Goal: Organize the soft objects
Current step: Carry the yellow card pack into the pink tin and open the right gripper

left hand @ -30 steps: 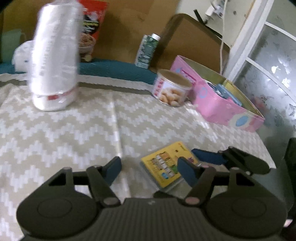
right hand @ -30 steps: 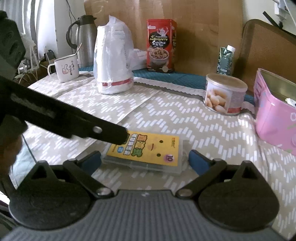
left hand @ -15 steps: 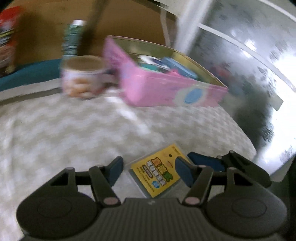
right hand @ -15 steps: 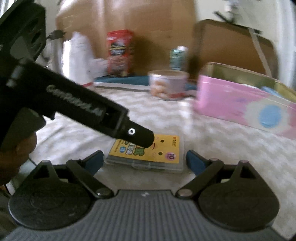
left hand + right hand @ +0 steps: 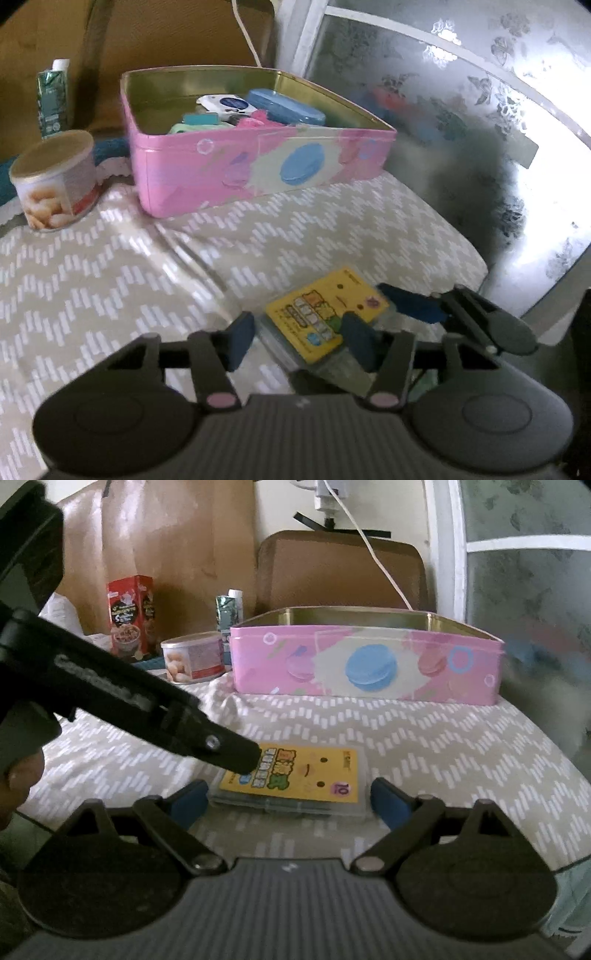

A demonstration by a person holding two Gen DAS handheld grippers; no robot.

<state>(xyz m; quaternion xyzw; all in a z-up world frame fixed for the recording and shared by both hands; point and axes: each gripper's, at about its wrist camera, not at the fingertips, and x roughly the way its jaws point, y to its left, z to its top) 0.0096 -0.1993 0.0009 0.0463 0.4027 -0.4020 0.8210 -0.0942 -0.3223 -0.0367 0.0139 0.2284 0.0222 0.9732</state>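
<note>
I have swung both grippers from the bag toward the pink tin [image 5: 258,173]. The yellow pack [image 5: 295,775] lies flat on the surface between the wide jaws of my right gripper [image 5: 288,805]; my left gripper [image 5: 299,339] straddles its corner, jaws likewise apart, nothing gripped.

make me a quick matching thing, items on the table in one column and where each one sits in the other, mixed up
Items:
1. yellow packet
2. round can
3. blue case
4. red box

Places:
A. inside the pink tin
B. at the back of the table, by the brown paper
C. flat on the cloth, between the open right gripper jaws
D. just left of the pink tin

Pairs: 1-C, 2-D, 3-A, 4-B
</note>
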